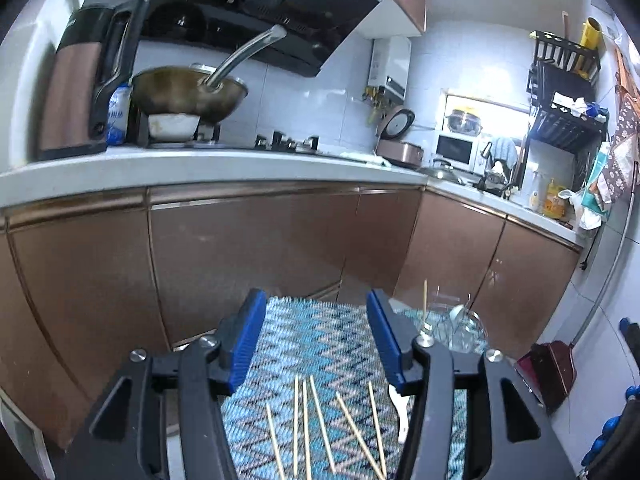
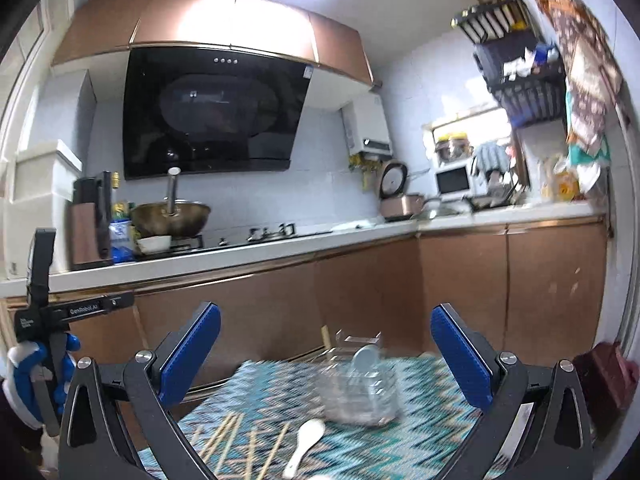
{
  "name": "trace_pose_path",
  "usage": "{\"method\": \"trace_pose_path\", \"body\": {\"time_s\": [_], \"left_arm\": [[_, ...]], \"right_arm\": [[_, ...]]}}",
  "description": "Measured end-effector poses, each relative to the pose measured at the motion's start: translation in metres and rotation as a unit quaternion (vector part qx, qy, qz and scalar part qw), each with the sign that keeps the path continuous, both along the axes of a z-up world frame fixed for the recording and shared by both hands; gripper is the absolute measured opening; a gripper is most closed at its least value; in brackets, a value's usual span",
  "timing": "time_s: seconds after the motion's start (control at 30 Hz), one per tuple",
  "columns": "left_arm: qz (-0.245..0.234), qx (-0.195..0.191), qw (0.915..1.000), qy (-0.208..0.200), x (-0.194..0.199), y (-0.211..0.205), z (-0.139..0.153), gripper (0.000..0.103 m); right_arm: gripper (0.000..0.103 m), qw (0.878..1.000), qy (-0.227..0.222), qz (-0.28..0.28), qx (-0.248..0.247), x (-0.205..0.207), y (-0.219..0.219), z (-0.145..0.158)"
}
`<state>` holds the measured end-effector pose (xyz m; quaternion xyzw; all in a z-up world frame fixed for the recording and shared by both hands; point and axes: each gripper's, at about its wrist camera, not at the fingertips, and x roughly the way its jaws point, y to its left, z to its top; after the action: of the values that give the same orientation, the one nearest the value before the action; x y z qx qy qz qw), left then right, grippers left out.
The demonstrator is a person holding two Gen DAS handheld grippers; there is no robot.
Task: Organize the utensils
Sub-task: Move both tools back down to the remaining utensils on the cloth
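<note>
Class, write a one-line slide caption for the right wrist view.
Open right gripper hovers above a patterned mat holding a clear holder, white spoon and loose chopsticks.

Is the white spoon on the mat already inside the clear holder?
No, the white spoon lies on the mat in front of the clear holder.

Black range hood (image 2: 212, 112) above the white countertop (image 2: 240, 254), wok (image 2: 171, 216) with steel handle on the stove beneath it, white bowl (image 2: 154, 243) beside the wok, rice cooker (image 2: 396, 196) and microwave (image 2: 453, 180) further right along the countertop, brown cabinet doors (image 1: 248, 256) below
</note>
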<state>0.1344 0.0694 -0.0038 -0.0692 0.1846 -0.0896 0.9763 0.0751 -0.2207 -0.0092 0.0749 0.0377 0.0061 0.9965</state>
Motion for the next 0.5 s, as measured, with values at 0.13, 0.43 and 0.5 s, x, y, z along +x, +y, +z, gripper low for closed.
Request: {"method": "trace_pose_path", "body": {"time_s": [0.13,0.43,0.5], "left_arm": [[-0.006,-0.007,0.9996,0.028,-0.006,0.009,-0.008,0.051],[-0.033,-0.006,0.9923,0.119,0.000,0.011,-0.050,0.051],[-0.049,-0.010,0.9881,0.146,0.008,0.007,-0.062,0.050]], "right_arm": [[0.103,0.997,0.047,0.026,0.045,0.002,-0.004,-0.016],[0.103,0.989,0.102,0.053,0.091,-0.004,-0.009,-0.050],[0.103,0.986,0.120,0.060,0.100,0.001,-0.011,-0.060]]}}
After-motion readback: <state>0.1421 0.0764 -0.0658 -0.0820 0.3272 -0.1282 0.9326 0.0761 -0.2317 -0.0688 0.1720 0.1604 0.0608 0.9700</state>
